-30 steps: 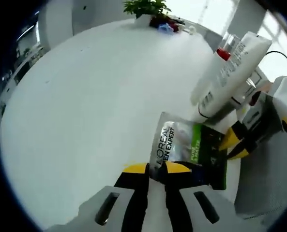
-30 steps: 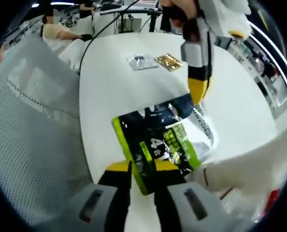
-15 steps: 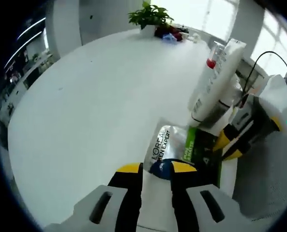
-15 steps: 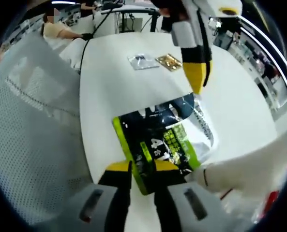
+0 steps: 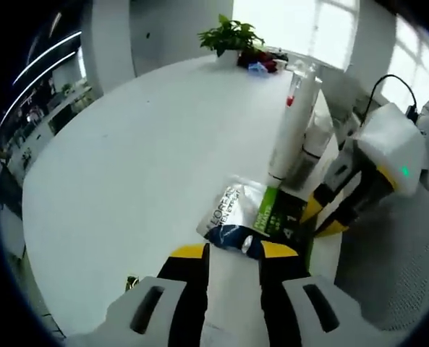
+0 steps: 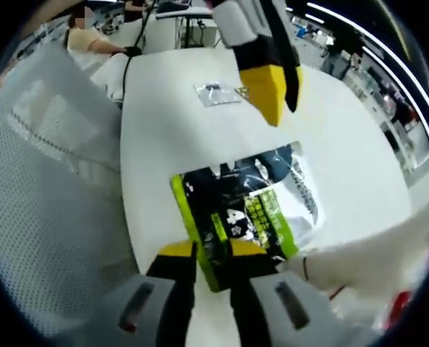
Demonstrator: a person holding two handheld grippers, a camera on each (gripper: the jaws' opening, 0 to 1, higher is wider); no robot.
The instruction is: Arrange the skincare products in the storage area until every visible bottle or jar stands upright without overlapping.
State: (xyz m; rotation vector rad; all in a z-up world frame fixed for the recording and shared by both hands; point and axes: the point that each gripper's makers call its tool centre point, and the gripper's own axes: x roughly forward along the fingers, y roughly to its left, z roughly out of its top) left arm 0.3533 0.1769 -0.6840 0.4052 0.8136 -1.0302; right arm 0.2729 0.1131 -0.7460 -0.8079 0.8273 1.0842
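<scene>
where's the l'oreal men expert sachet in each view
Left gripper view: the L'Oreal Men Expert sachet lies low and right of centre, just past the left gripper.
Right gripper view: it is at centre, its near edge between the right gripper's jaws.
Shared landmark: its lime-green stripe.

Sachet point(image 5: 254, 217) on the table point(image 5: 142, 159), just before the upright tube point(image 5: 290, 126); plant point(image 5: 230, 36) at the far edge.

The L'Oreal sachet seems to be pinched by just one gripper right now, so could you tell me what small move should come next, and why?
Probably the right gripper should carry the sachet toward the mesh basket beside it. It is shut on the sachet's green edge, while the left gripper is open and off the sachet's near edge, so nothing else holds it.
</scene>
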